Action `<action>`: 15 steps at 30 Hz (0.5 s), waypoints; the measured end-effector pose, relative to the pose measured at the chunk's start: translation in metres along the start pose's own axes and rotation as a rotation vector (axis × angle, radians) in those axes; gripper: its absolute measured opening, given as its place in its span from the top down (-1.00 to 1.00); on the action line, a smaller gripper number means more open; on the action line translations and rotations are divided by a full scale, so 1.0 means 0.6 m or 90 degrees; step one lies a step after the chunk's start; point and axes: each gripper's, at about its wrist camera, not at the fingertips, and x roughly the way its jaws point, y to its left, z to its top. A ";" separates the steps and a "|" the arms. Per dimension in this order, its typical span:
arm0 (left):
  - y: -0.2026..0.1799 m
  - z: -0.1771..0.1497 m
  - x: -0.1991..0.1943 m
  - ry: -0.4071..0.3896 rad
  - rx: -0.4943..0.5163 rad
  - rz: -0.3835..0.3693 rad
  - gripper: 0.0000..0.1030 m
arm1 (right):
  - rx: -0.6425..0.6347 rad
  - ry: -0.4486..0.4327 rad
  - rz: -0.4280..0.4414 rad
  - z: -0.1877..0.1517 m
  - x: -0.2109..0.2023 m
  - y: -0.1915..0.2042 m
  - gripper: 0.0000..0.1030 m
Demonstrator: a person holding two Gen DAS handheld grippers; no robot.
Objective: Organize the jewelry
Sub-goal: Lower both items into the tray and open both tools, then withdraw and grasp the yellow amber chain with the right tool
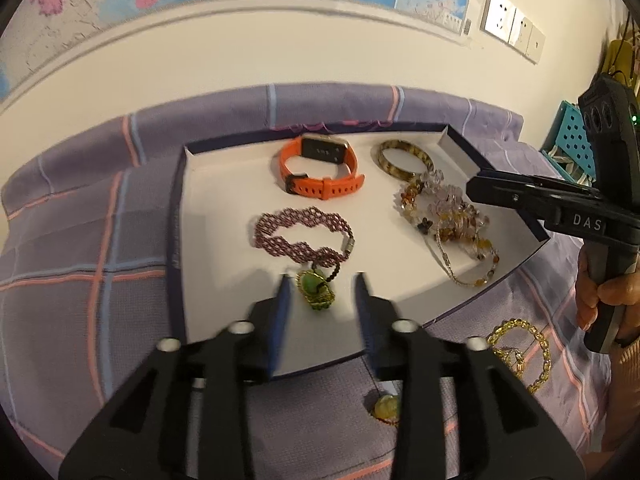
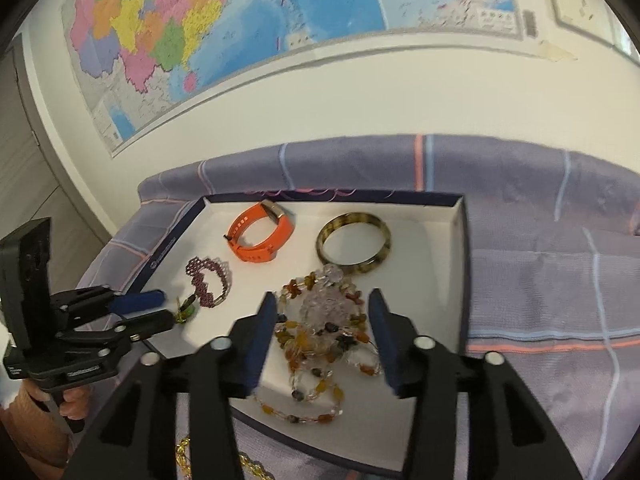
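1. A shallow white-lined tray (image 1: pixel 224 240) with a dark blue rim rests on a purple plaid cloth (image 1: pixel 80 280). A map (image 2: pixel 200 40) hangs on the wall behind it.
2. The left gripper (image 1: pixel 322 280) hovers over the near edge of the tray. Its blue-padded fingers (image 1: pixel 282 300) stand apart and grip nothing.
3. A green stone pendant (image 1: pixel 316 290) in gold wire lies on the tray floor between the left fingertips. Contact with either pad cannot be determined.
4. A purple woven bracelet (image 1: pixel 304 236) lies just beyond the pendant. A dark cord from the pendant overlaps its near edge.
5. An orange watch (image 1: pixel 322 168) lies toward the far side of the tray. A brown mottled bangle (image 1: pixel 406 158) lies to its right.
6. A tangled bead pile (image 2: pixel 324 320) of amber, clear and brown stones lies in the right part of the tray, touching the bangle at its far end.
7. The right gripper (image 2: pixel 322 328) is wide open above the bead pile. The beads lie between its fingers and none is held.
8. A gold chain bracelet (image 1: pixel 520 348) and an amber pendant (image 1: pixel 386 408) lie on the cloth, outside the tray at its near right.
9. The person's right hand (image 1: pixel 604 296) grips the right gripper's handle.
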 end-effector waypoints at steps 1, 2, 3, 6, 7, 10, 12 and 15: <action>0.001 -0.001 -0.013 -0.015 0.001 0.004 0.15 | -0.001 -0.007 -0.005 0.000 -0.008 0.001 0.06; 0.003 -0.003 -0.022 -0.023 0.002 0.004 0.15 | -0.004 -0.016 -0.006 -0.002 -0.020 0.003 0.06; 0.004 -0.007 -0.037 -0.038 0.005 0.002 0.14 | -0.007 -0.023 -0.007 -0.004 -0.030 0.005 0.04; 0.008 -0.022 -0.071 -0.062 0.010 -0.010 0.08 | -0.025 -0.034 0.005 -0.018 -0.067 0.020 -0.08; 0.008 -0.030 -0.080 -0.067 0.012 -0.015 0.08 | -0.031 -0.035 0.009 -0.023 -0.075 0.025 -0.19; 0.006 -0.053 -0.098 -0.070 0.021 -0.031 0.08 | -0.060 -0.021 0.041 -0.059 -0.101 0.050 -0.30; 0.003 -0.070 -0.106 -0.066 0.028 -0.041 0.08 | -0.068 0.004 0.061 -0.085 -0.105 0.060 -0.44; -0.006 -0.095 -0.109 -0.053 0.039 -0.044 0.04 | -0.078 0.046 0.054 -0.123 -0.098 0.074 -0.59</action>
